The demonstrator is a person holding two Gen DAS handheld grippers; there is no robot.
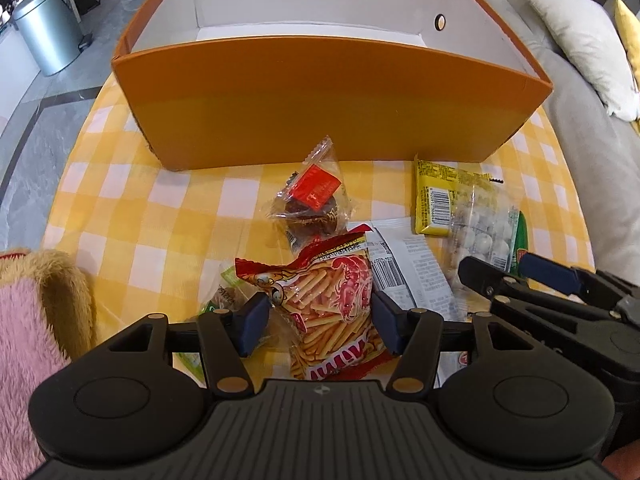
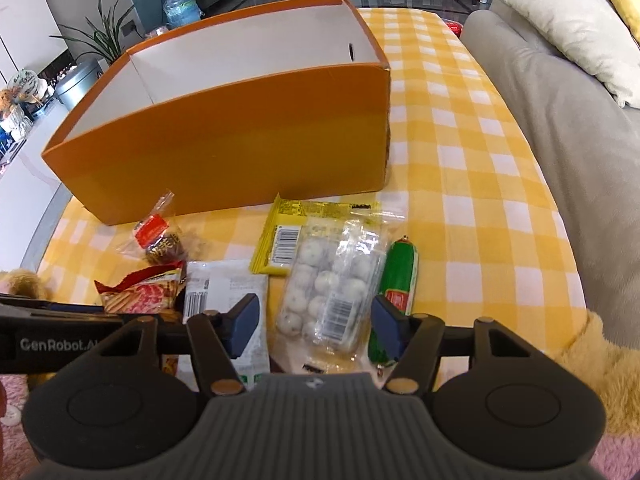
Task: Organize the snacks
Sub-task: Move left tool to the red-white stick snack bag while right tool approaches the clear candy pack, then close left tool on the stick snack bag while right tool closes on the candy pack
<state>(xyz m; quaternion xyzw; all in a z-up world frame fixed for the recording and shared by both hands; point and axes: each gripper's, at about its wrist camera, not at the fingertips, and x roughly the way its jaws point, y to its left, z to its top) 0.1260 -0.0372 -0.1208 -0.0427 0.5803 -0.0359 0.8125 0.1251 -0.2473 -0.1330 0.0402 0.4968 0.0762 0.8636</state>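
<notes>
An open orange box [image 1: 320,104] with a white inside stands on the yellow checked cloth; it also shows in the right wrist view [image 2: 224,148]. Snacks lie in front of it. My left gripper [image 1: 322,322] is open, its pads on either side of a red bag of stick snacks [image 1: 336,300], close to touching it. My right gripper [image 2: 316,324] is open, straddling a clear pack of white balls [image 2: 332,284]. A green sausage [image 2: 396,280], a yellow packet [image 2: 280,240], a white packet [image 2: 216,292] and a clear-wrapped dark cake [image 1: 312,204] lie around.
A grey sofa [image 2: 560,120] with a cream cushion [image 2: 568,28] borders the table on the right. A fluffy pink and tan throw [image 1: 36,320] lies at the near left edge. A metal bin [image 1: 44,28] stands on the floor beyond the table.
</notes>
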